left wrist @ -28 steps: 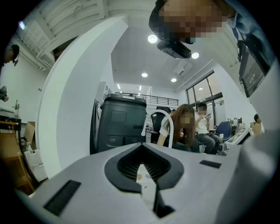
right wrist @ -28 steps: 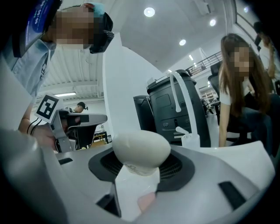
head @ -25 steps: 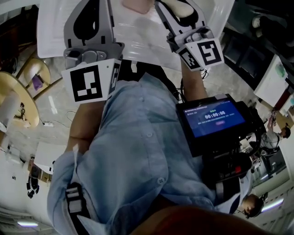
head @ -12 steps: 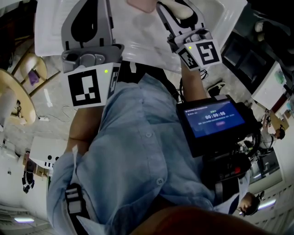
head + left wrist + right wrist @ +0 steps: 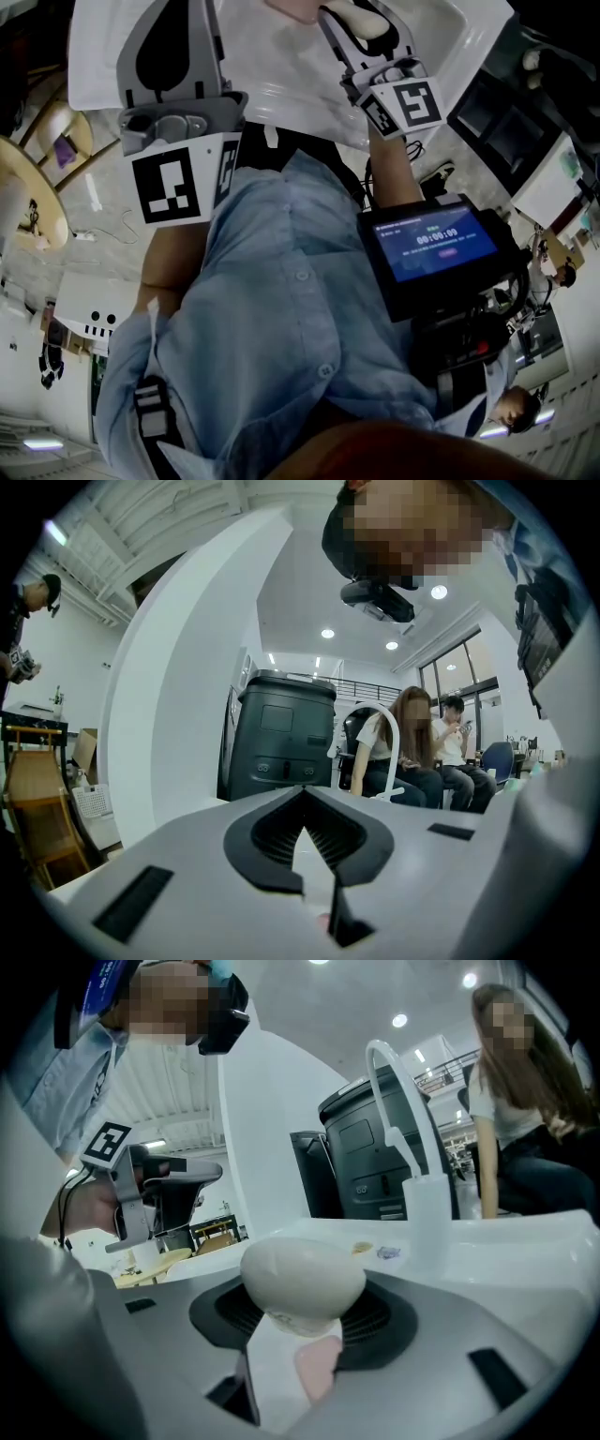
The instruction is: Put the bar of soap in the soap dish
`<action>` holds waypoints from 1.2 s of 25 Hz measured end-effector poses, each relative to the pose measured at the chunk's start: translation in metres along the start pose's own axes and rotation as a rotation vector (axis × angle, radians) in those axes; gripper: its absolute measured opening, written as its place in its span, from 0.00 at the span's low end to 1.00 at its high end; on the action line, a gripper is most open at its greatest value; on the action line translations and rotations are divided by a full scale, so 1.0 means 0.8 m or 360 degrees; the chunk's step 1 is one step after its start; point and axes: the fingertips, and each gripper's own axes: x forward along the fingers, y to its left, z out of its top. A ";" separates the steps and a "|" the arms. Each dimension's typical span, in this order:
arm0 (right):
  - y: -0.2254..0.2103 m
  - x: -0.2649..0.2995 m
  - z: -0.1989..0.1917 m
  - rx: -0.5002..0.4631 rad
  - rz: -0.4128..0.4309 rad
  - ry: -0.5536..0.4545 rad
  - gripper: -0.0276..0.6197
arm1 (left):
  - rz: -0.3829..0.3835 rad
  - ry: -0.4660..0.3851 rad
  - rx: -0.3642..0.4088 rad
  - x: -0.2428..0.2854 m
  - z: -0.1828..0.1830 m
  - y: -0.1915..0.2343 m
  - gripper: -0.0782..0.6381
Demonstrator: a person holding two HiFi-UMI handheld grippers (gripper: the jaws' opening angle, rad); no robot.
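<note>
Soap bar [image 5: 302, 1274] sits clamped in the right gripper [image 5: 302, 1290] over the counter's [image 5: 281, 66] near edge, the left gripper [image 5: 305, 817] closed on nothing beside it; mid-carry, it seems, with a level lowering onto the pink dish [image 5: 317, 1369] due next.

Left claw [image 5: 314, 885]: jaws drawn together, narrow slit only, nothing between. Right claw [image 5: 298, 1340]: jaws clamped on bar of soap [image 5: 302, 1277]. Both claws held forward, side by side, apart. Right forearm [image 5: 392, 169] extended behind right claw.
</note>
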 end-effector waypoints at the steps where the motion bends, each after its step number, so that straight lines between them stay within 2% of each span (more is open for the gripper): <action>1: 0.000 0.001 -0.001 -0.0005 0.0000 0.0002 0.37 | 0.0000 -0.0001 0.0002 0.000 0.001 0.000 0.12; 30: 0.013 0.019 -0.065 -0.0164 0.0098 0.0266 0.37 | 0.0103 -0.0031 -0.0008 -0.028 0.012 0.011 0.12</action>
